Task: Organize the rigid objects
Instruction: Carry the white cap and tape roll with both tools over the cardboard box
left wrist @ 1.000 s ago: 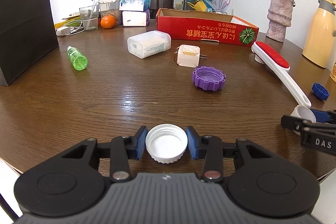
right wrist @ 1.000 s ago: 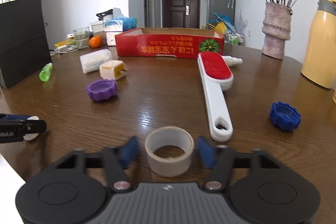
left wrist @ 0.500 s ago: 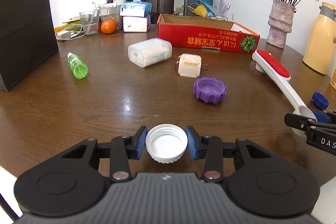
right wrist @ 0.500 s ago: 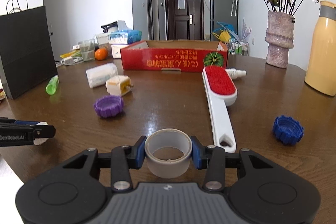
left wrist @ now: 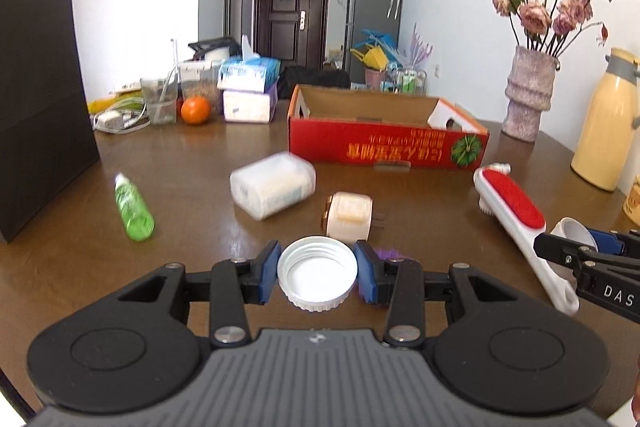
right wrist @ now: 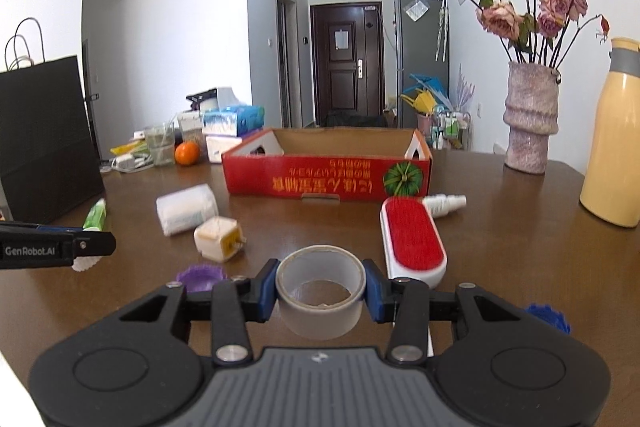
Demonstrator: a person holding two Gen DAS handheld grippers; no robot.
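My left gripper (left wrist: 317, 275) is shut on a white jar lid (left wrist: 317, 273) and holds it above the table. My right gripper (right wrist: 320, 289) is shut on a grey tape roll (right wrist: 320, 297), also lifted. An open red cardboard box (left wrist: 386, 143) (right wrist: 326, 173) stands ahead of both. On the table lie a white charger plug (left wrist: 347, 215) (right wrist: 218, 239), a purple lid (right wrist: 199, 275), a red-and-white lint brush (left wrist: 516, 215) (right wrist: 412, 241), a white plastic case (left wrist: 273, 185) (right wrist: 186, 213), a green bottle (left wrist: 133, 209) (right wrist: 95, 214) and a blue lid (right wrist: 550, 317).
A black paper bag (left wrist: 40, 107) stands at the left. A vase of roses (right wrist: 528, 119) and a yellow thermos (right wrist: 614, 135) stand at the right. A white spray bottle (right wrist: 444, 205) lies by the box. Tissue packs, a glass and an orange (left wrist: 195, 109) sit at the back left.
Both grippers have risen and moved forward toward the red box with their loads. The right gripper closed on the tape roll, which stood on the table a second ago.
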